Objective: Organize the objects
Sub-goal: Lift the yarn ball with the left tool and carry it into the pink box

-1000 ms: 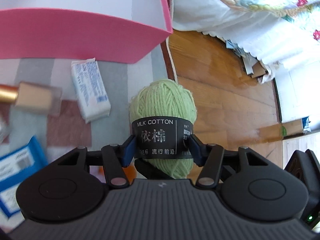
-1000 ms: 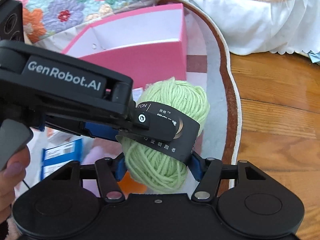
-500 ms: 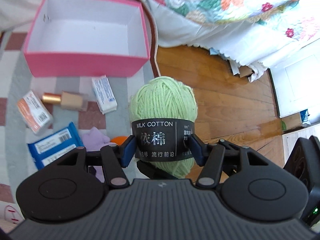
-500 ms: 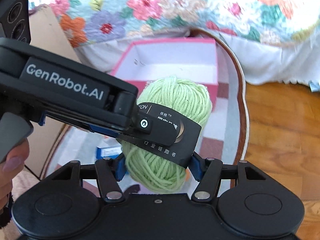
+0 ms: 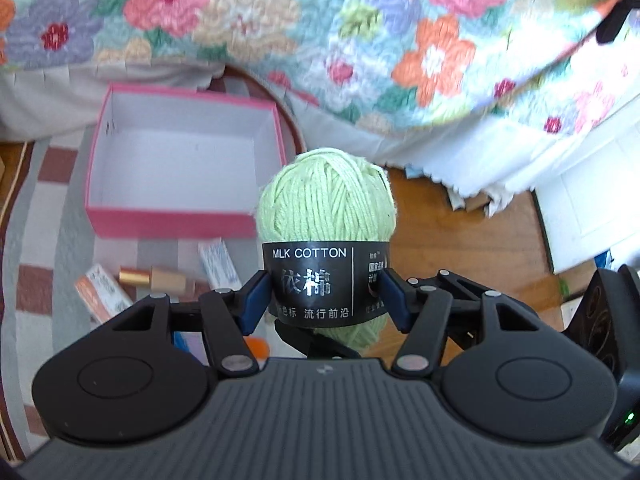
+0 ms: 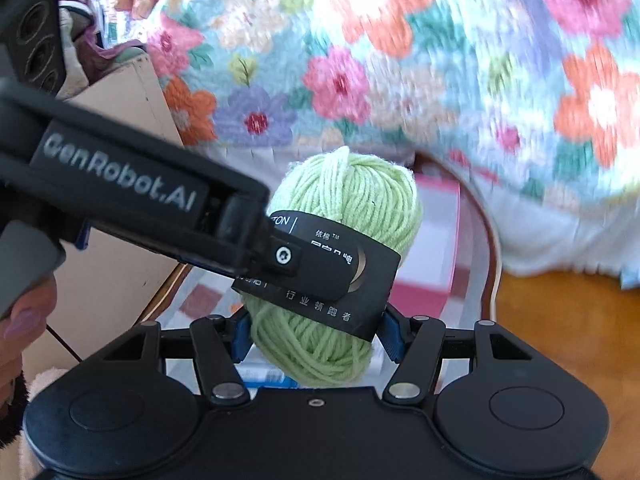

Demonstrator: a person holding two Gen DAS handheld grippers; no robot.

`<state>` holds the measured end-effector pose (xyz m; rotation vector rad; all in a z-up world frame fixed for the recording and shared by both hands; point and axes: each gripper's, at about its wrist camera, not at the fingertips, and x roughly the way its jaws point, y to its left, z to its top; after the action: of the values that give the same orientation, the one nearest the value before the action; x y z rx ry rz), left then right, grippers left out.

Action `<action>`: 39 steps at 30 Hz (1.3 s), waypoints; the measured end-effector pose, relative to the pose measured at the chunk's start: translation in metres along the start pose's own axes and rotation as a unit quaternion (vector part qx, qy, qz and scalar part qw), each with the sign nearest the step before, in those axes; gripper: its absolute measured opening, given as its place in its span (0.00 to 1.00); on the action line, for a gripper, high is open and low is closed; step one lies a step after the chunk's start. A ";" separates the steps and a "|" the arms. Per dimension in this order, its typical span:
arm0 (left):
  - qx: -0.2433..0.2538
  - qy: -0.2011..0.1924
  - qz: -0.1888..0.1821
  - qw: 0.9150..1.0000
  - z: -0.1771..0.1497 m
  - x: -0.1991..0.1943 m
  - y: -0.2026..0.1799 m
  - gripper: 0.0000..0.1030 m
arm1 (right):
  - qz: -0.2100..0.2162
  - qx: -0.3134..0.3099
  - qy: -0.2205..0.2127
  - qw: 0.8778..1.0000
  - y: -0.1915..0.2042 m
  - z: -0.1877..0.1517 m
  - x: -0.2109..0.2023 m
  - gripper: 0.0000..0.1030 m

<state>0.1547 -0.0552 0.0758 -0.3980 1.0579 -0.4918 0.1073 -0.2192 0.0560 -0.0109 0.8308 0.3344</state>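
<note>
A light green yarn ball (image 5: 326, 200) with a black "MILK COTTON" band hangs in the air, held by both grippers. My left gripper (image 5: 323, 294) has its blue pads against the band's two sides; its jaws are opening while the yarn still sits between them. In the right wrist view the left gripper's finger (image 6: 312, 268) lies across the band, and my right gripper (image 6: 315, 334) is shut on the lower half of the yarn ball (image 6: 352, 192). The open pink box (image 5: 168, 220) with a white inside sits below and to the left on the rug, and shows behind the yarn as the pink box (image 6: 424, 292).
On the checked rug (image 5: 36, 240) in front of the box lie a gold-capped bottle (image 5: 156, 278), a white and blue pack (image 5: 219, 264) and an orange packet (image 5: 102, 292). A floral quilt (image 5: 280, 20) hangs behind. Wooden floor (image 5: 460, 248) is at right. A hand (image 6: 24, 312) grips the left handle.
Both grippers have risen with the yarn between them. The box and the rug items look smaller and farther below, and the quilt now fills the top of both views.
</note>
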 end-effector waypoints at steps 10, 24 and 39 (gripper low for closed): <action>0.002 -0.044 0.022 0.999 0.062 0.015 0.026 0.57 | 0.012 -0.041 -0.042 0.998 -0.016 0.056 0.042 0.64; -0.005 -0.014 0.020 1.000 0.118 0.154 0.103 0.58 | -0.001 0.000 -0.045 0.999 -0.073 0.067 0.185 0.64; -0.110 0.002 -0.039 0.993 0.120 0.261 0.181 0.57 | -0.055 0.068 0.056 0.995 -0.107 0.060 0.294 0.61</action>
<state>0.4018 -0.0437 -0.1571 -0.6342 1.1064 -0.4461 0.3667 -0.2280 -0.1298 0.0519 0.9584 0.1746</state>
